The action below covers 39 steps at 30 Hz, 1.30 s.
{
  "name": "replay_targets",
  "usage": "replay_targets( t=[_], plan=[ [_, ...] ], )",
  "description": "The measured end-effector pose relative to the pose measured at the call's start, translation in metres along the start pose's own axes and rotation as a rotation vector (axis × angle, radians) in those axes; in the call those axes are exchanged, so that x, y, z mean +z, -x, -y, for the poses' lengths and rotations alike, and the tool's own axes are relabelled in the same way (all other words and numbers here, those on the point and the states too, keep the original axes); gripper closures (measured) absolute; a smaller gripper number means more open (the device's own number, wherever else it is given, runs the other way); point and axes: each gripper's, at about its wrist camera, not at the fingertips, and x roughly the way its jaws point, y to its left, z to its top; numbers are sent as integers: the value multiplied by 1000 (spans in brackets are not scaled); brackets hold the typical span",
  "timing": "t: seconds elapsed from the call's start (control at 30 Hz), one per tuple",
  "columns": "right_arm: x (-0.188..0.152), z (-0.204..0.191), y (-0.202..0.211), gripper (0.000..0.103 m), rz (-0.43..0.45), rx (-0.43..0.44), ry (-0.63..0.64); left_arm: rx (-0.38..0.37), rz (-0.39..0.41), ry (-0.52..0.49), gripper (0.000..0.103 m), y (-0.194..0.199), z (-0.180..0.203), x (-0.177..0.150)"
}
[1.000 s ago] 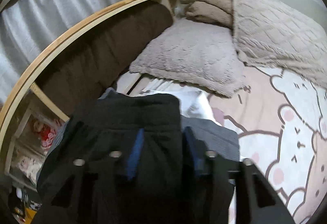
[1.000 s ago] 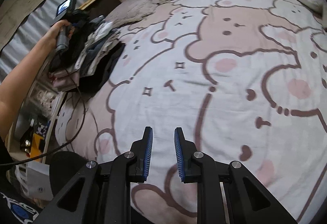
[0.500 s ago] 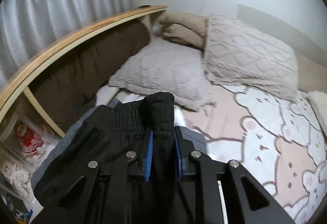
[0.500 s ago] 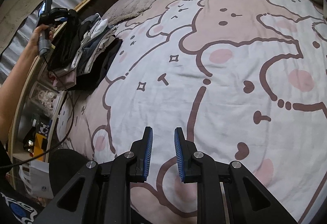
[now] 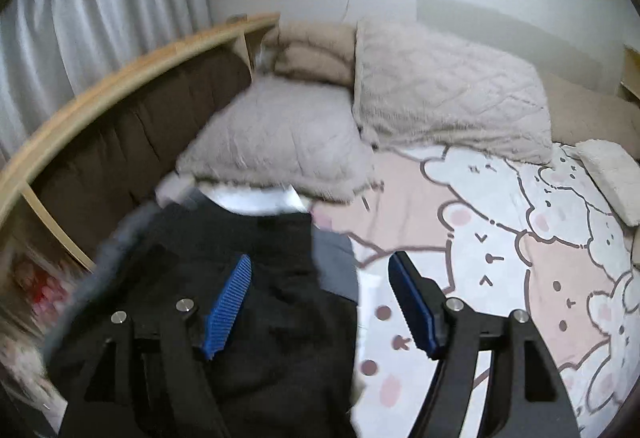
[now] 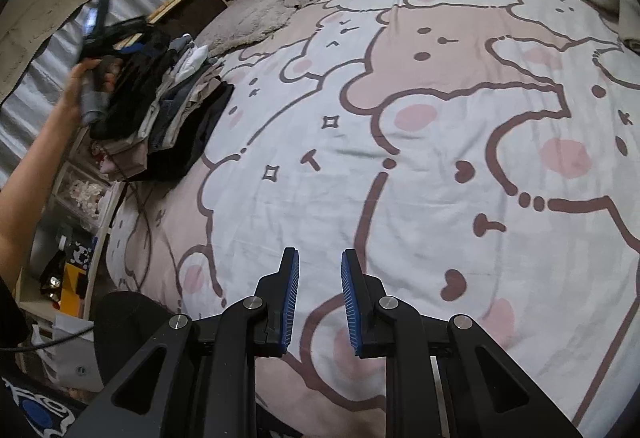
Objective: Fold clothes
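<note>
L gripper jaws just opened wide, nothing pinched; black garment lies right below/under its L pad, on top of clothes pile at bed's left edge. Long axis runs roughly fwd along fingers. L hand far nearer. R gripper narrow gap, empty, well apart over printed sheet. Garment soft, matte, limp; ribbed blue pads.

A black garment lies on top of a clothes pile at the bed's left edge, just beside the wooden rail. Its fabric is dark, soft and rumpled. Grey and white pieces show from under it. In the right wrist view the pile is a leaning stack of black, grey, white and beige layers.
</note>
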Motion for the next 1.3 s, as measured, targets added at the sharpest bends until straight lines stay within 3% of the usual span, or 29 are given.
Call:
replay_targets(
  t=[0.13, 0.23, 0.33, 0.47, 0.63, 0.7, 0.83, 1.0, 1.07, 1.23, 1.3],
  plan=[
    [-1, -1, 0, 83, -1, 11, -8, 47, 28, 28, 31, 32, -51, -10],
    [-4, -8, -4, 83, -13, 19, 12, 65, 41, 62, 31, 55, -90, -36],
    [-6, -15, -8, 83, -29, 30, 26, 56, 54, 41, 31, 69, -105, -70],
    [-7, -26, -11, 83, -40, 34, 49, -3, 44, -48, 31, 67, -85, -106],
    [-11, -39, -11, 83, -43, 29, 76, -48, -108, -247, 32, 36, -44, -155],
    [-13, -40, -10, 83, -47, 23, 80, -69, -119, -300, 32, 38, -38, -167],
    [-16, -36, -12, 83, -70, 6, 76, -141, -95, -197, 32, 55, -57, -147],
    [-15, -35, -16, 83, -83, -8, 67, -106, 15, -39, 32, 62, -88, -80],
    [-14, -36, -18, 83, -88, -15, 70, -84, 5, 46, 32, 47, -101, -53],
    [-12, -39, -22, 83, -104, -40, 79, -148, -94, 242, 32, -16, -117, -12],
    [-11, -38, -23, 83, -111, -51, 79, -136, -114, 292, 32, -36, -121, -3]
  ],
)
